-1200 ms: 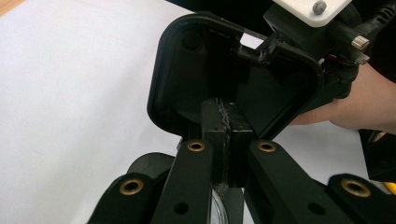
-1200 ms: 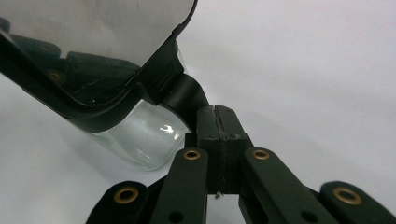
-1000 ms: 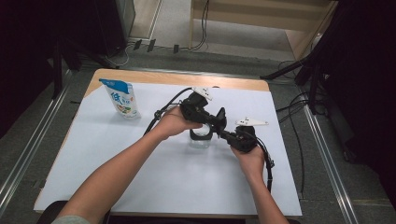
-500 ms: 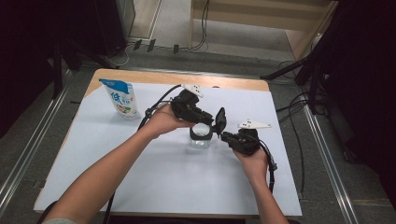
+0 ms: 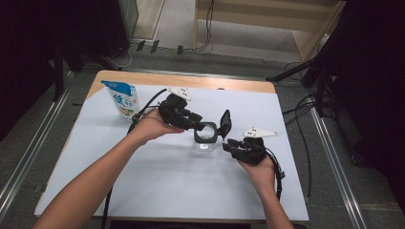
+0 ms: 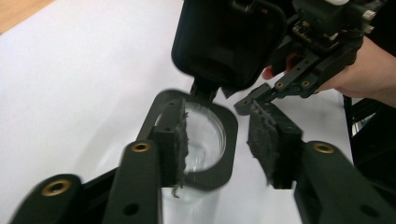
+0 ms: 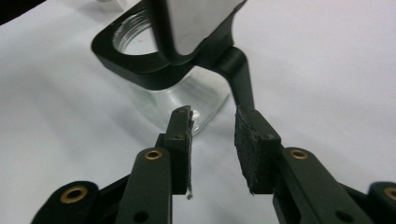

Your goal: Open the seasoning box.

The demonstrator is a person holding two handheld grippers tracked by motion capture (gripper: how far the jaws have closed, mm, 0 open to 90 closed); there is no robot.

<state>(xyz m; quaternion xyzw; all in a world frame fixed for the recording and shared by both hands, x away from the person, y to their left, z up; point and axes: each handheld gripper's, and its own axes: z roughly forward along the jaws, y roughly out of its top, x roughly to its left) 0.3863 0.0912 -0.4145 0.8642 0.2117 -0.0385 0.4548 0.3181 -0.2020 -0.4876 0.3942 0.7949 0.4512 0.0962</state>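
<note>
A clear glass jar (image 5: 206,143) with a black square collar and a round threaded mouth stands near the middle of the desk (image 5: 143,191), which is covered by a smooth white sheet over a light wooden top. Its black flip lid (image 5: 224,122), rounded-rectangular with a pale inner face, is hinged open and stands upright at the jar's right side. The left gripper (image 6: 217,140) reaches in from the left; its fingers, black with frayed grey felt-like pads, are parted moderately, one at the collar's near rim and the other outside it, gripping nothing. The right gripper (image 7: 212,135) sits just to the jar's right, its fingers likewise narrowly apart and empty, near the lid's hinge strap. A blue-and-white soft pouch (image 5: 123,98) stands at the desk's far left corner.
</note>
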